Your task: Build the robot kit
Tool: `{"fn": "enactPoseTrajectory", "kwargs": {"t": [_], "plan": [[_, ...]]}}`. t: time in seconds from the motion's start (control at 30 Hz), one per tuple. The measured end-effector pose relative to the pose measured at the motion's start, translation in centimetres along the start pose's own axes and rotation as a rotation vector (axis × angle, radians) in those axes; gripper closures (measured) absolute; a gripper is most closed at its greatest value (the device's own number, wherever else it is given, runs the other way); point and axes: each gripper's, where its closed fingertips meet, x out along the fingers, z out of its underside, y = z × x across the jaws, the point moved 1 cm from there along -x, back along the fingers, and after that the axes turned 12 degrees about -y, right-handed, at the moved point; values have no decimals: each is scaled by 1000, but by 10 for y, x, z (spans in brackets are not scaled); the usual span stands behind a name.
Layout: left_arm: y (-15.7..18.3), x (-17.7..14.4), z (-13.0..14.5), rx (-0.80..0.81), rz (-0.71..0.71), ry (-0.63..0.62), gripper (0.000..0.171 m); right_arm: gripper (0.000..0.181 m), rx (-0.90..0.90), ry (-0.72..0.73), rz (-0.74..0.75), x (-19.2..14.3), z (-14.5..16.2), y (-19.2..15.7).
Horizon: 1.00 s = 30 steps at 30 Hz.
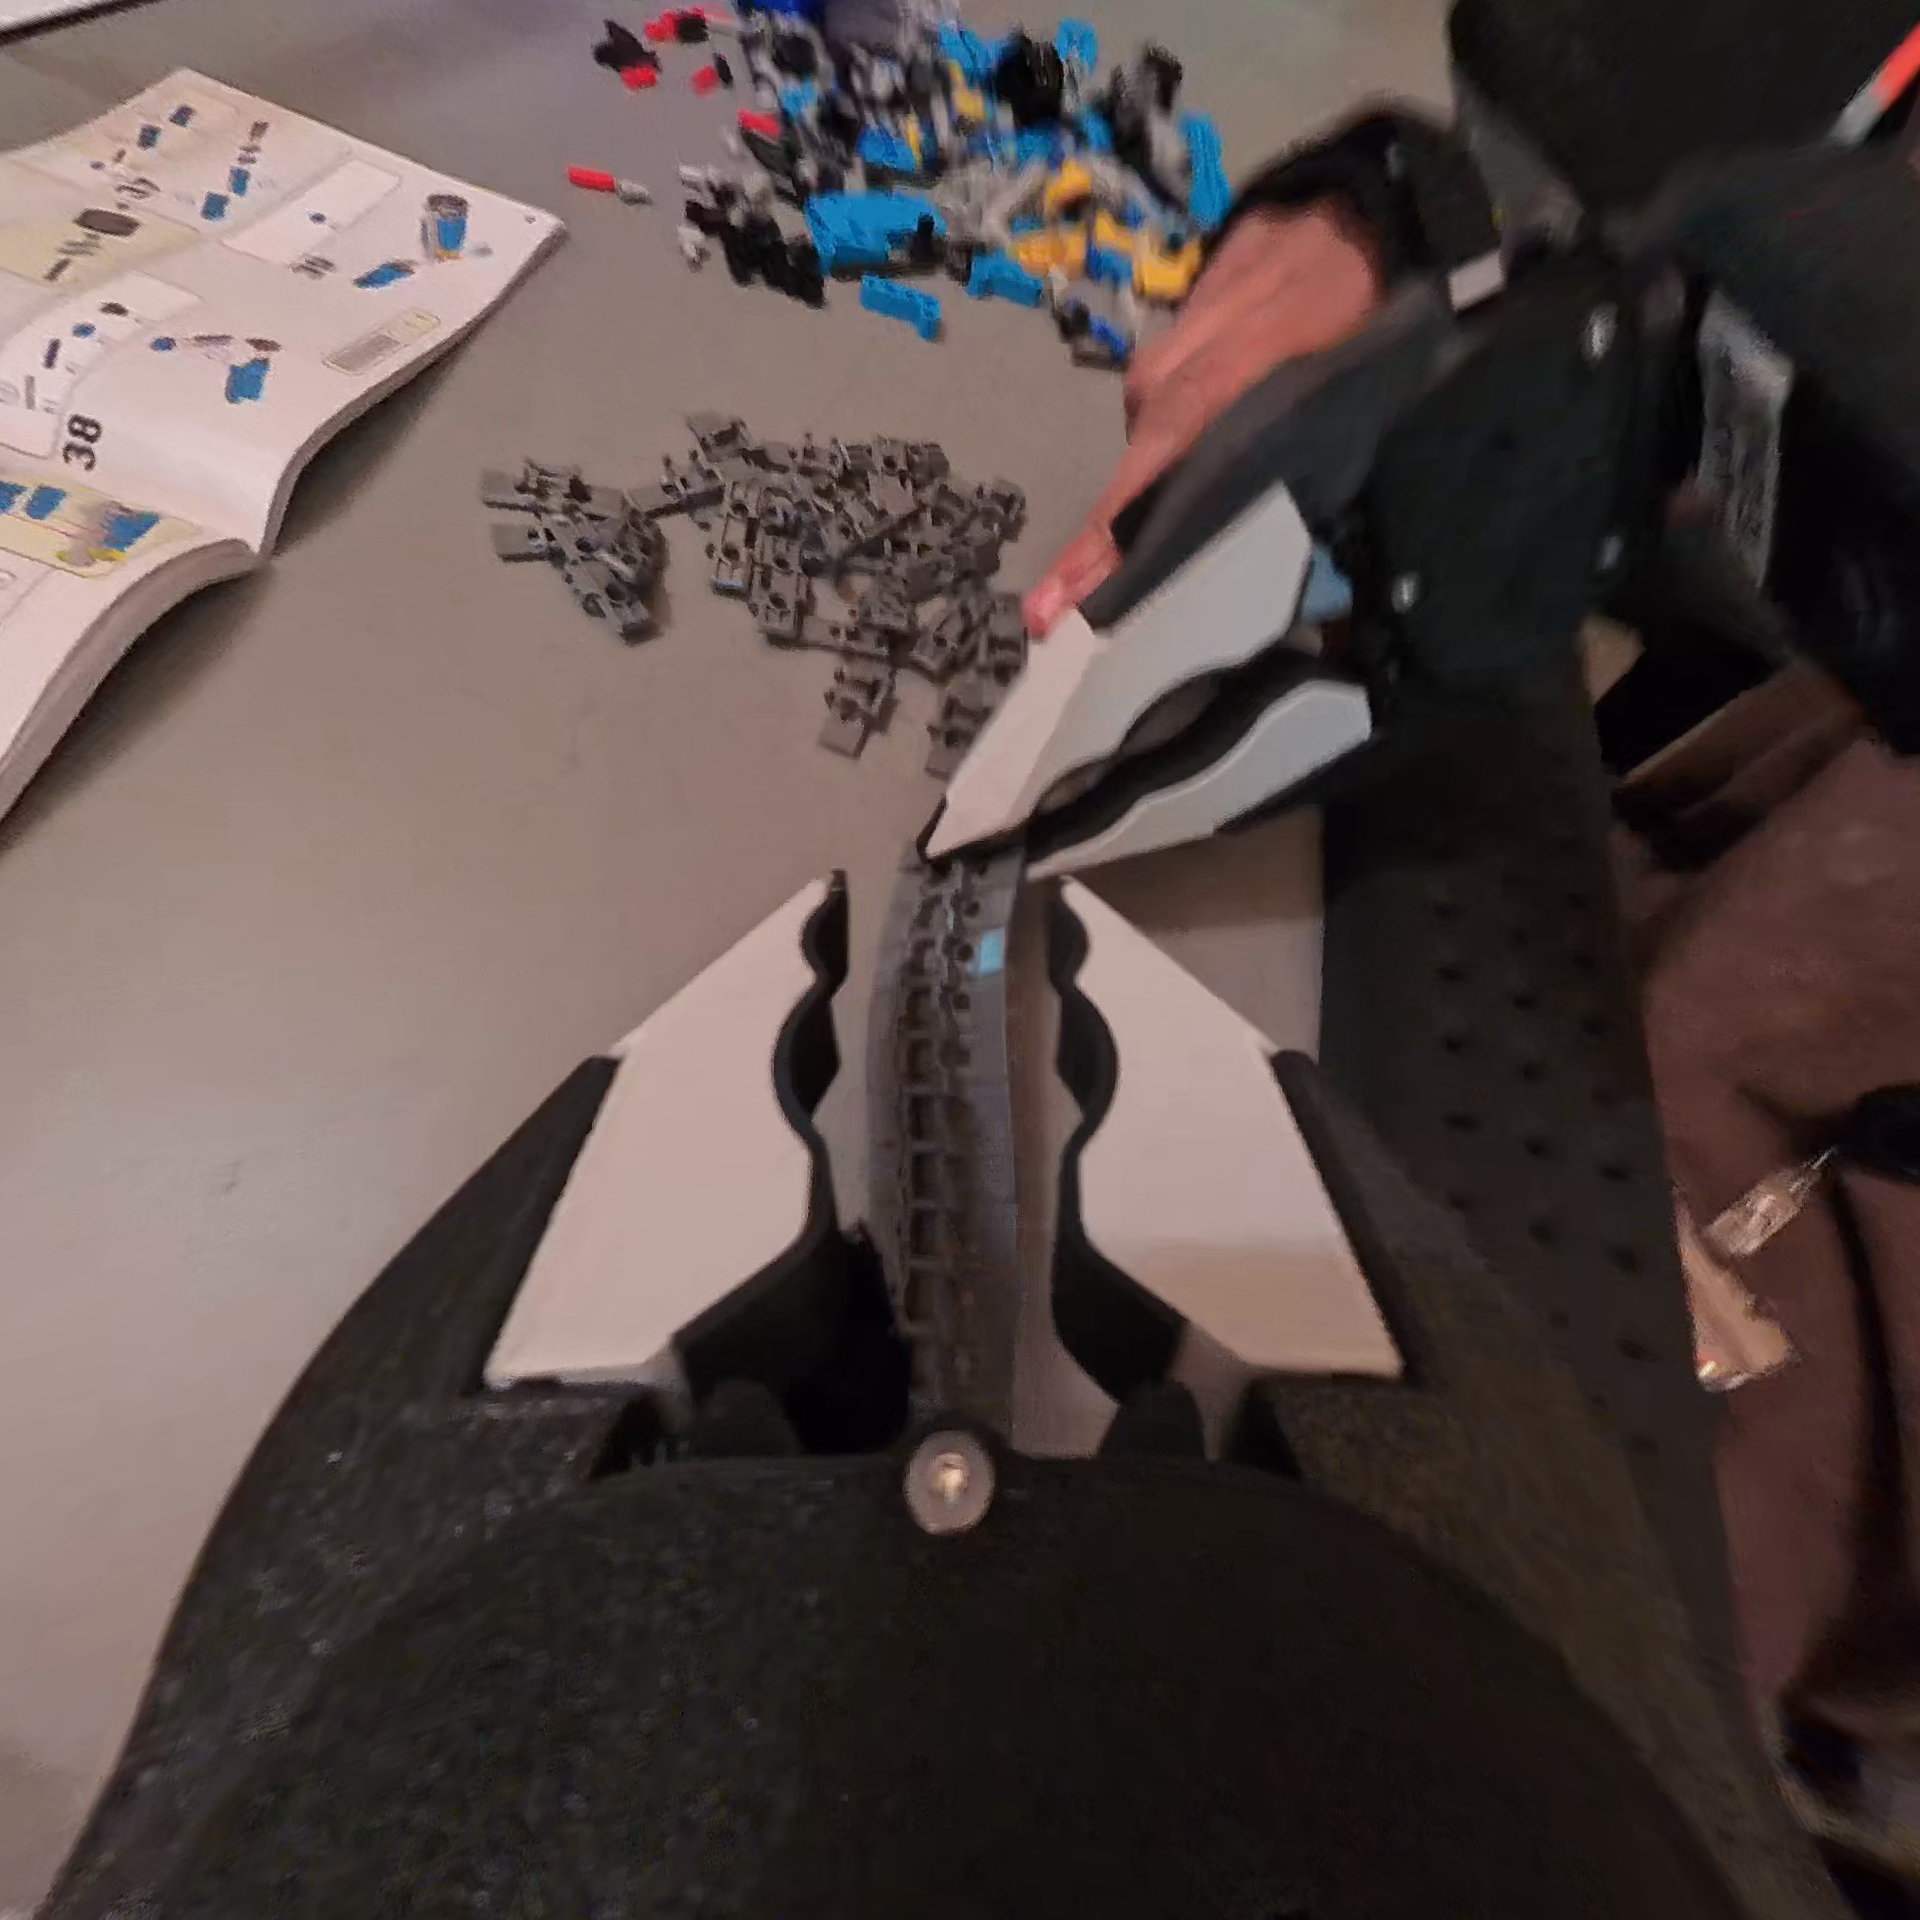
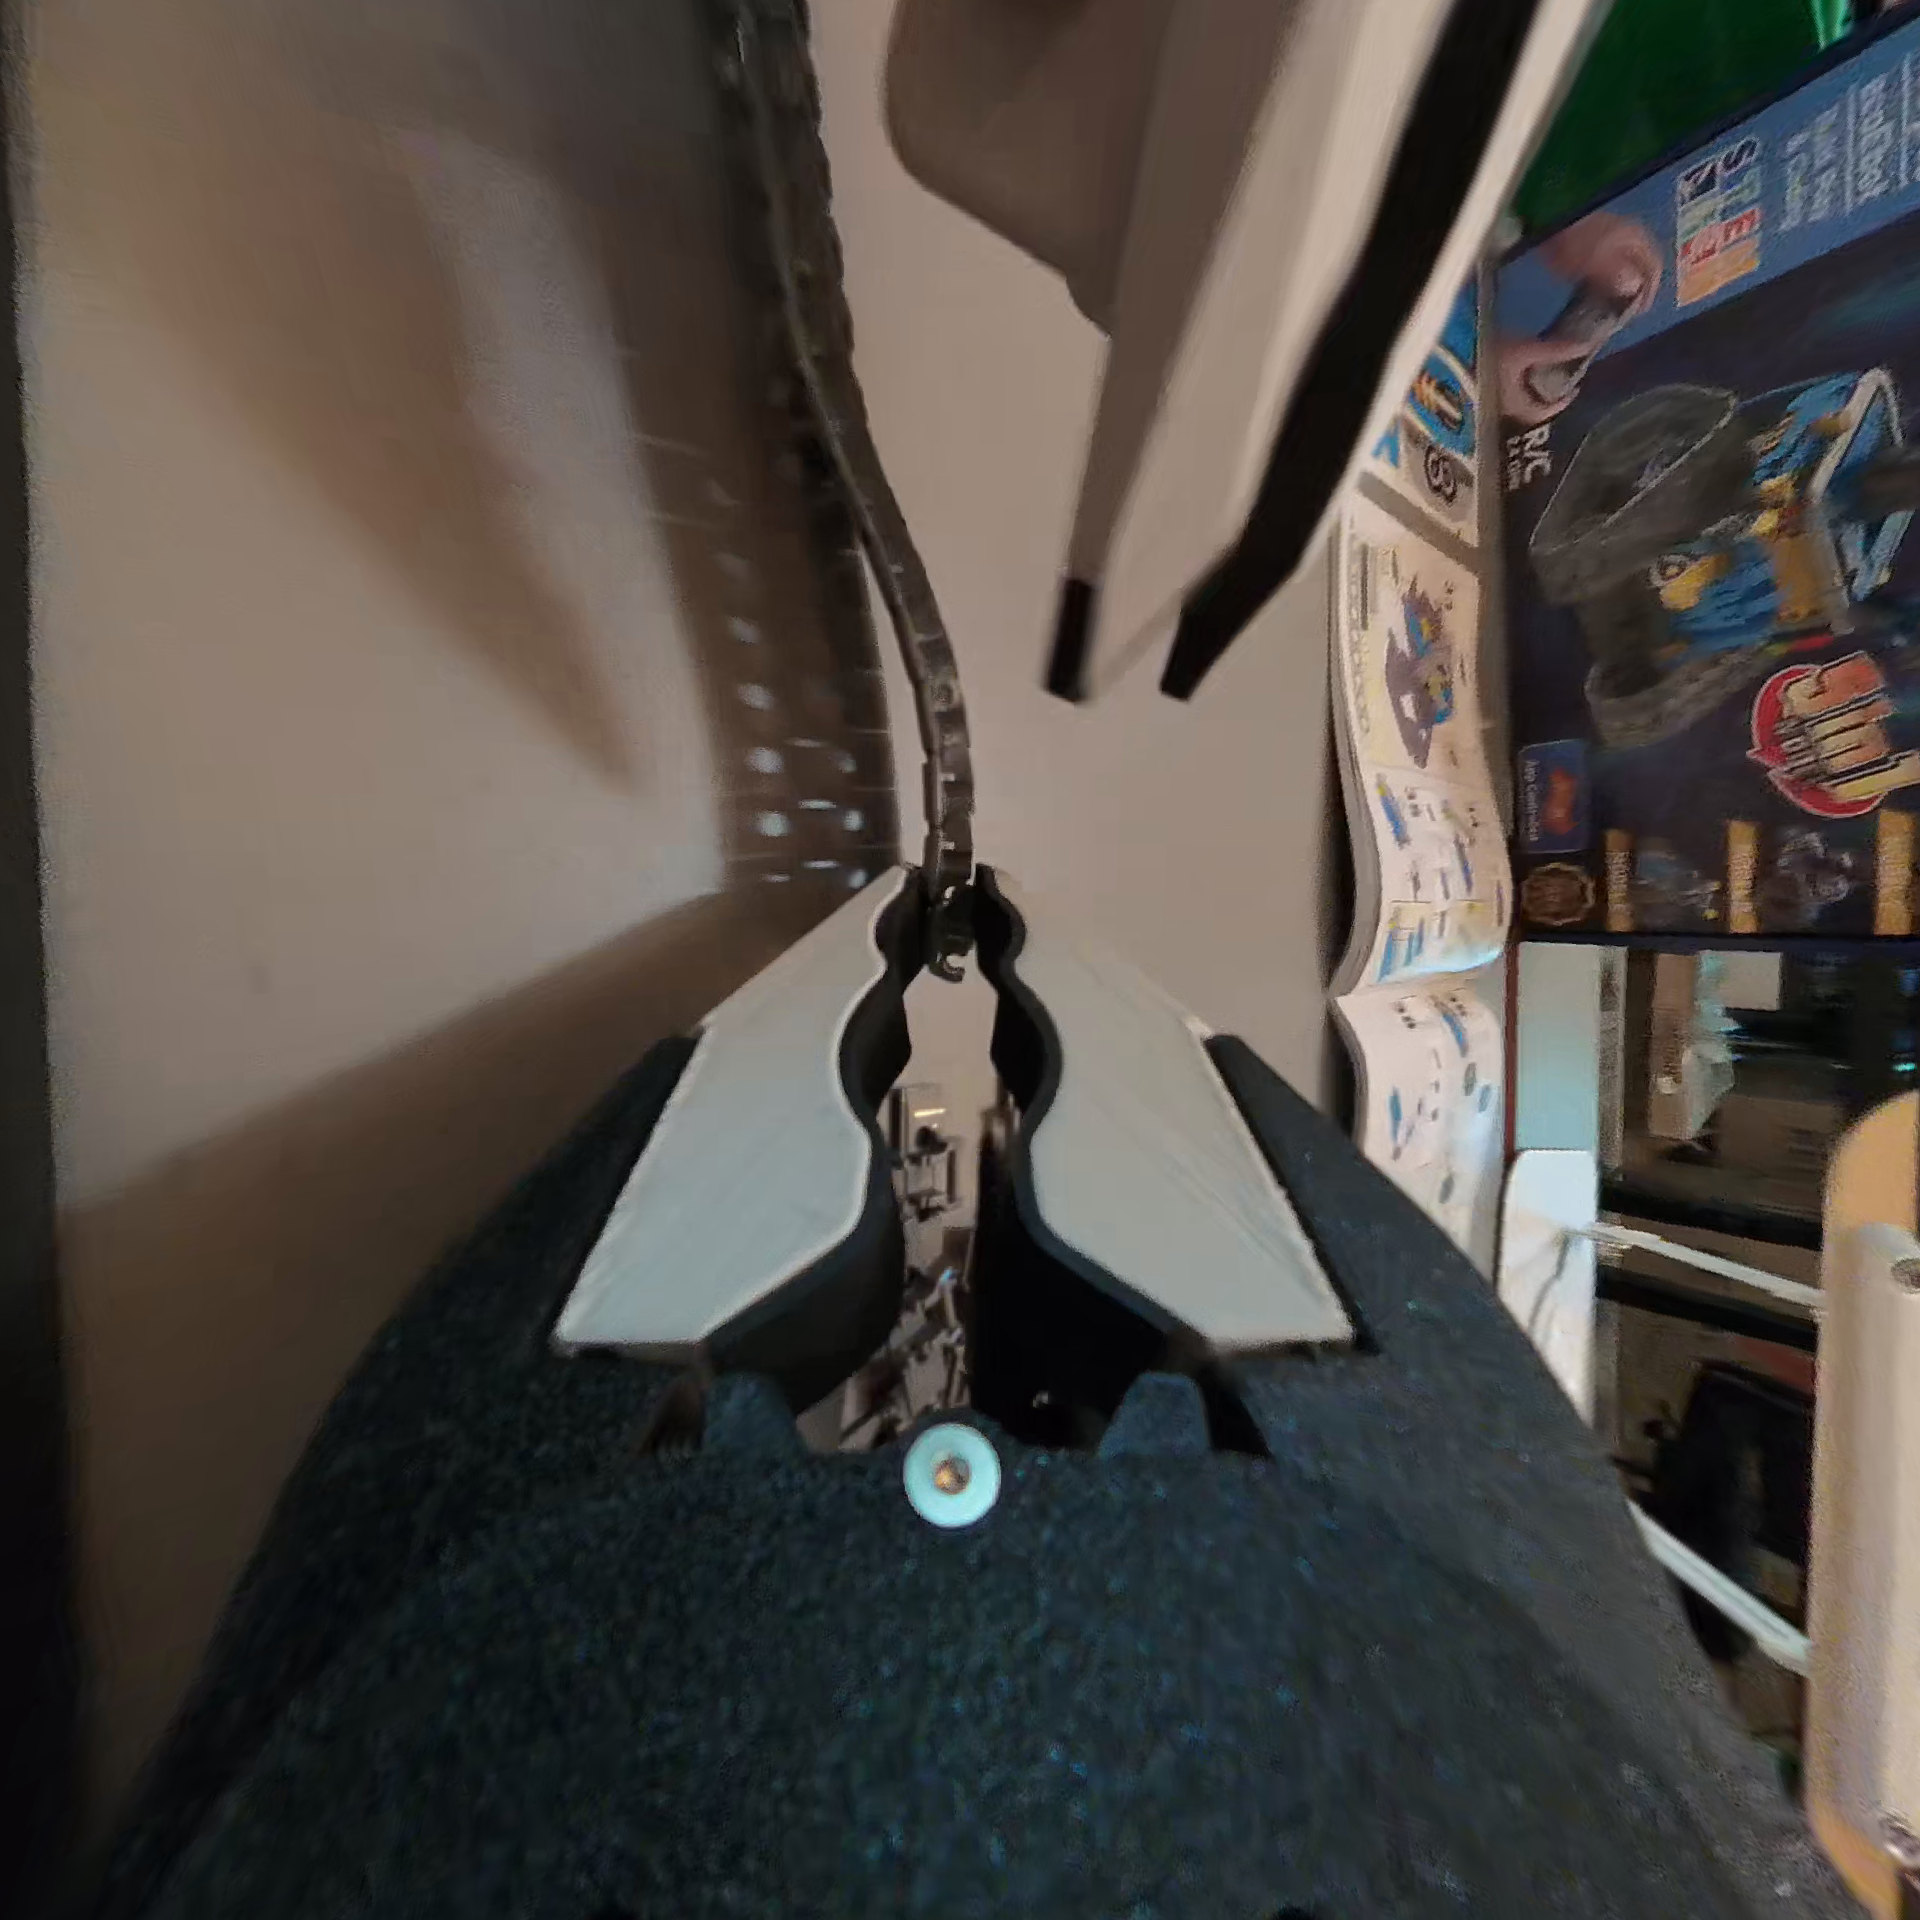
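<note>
A grey chain of linked track pieces [image 1: 940,1091] shows in the gap between my left gripper's [image 1: 945,894] white fingers. The left jaws stand apart and neither finger touches the chain. My right gripper [image 2: 948,904] is shut on the chain's end [image 2: 940,727]. From there the chain curves up and away to the top of the right wrist view. In the left wrist view the right gripper [image 1: 935,844] comes in from the right, held by a person's hand [image 1: 1226,353], and pinches the chain just past the left fingertips. The left gripper [image 2: 1127,665] shows open at the top of the right wrist view.
On the grey table [image 1: 312,935] lie a pile of loose grey track links [image 1: 831,551], a heap of blue, black, yellow and red bricks [image 1: 987,187] and an open instruction booklet [image 1: 208,312]. A printed blue box [image 2: 1714,520] stands beside the booklet [image 2: 1423,831].
</note>
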Motion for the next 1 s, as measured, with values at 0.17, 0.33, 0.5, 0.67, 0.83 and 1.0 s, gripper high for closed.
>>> {"fn": "enactPoseTrajectory", "kwargs": {"t": [0.17,0.33,0.5,0.67,0.83,1.0], "plan": [[9,24,25,201,-166,-218,121,173,34,12,-50,-2,0,-2],[5,35,22,291,-252,-228,155,174,39,42,-70,-11,-7,-3],[0,42,12,181,-278,-194,159,172,102,47,-120,-9,1,-2],[0,44,10,156,-280,-193,159,174,266,96,-242,-9,5,0],[3,40,13,114,-203,-160,163,168,320,144,-292,-11,2,5],[6,33,10,61,-144,-79,164,162,320,221,-282,-19,-2,10]]}}
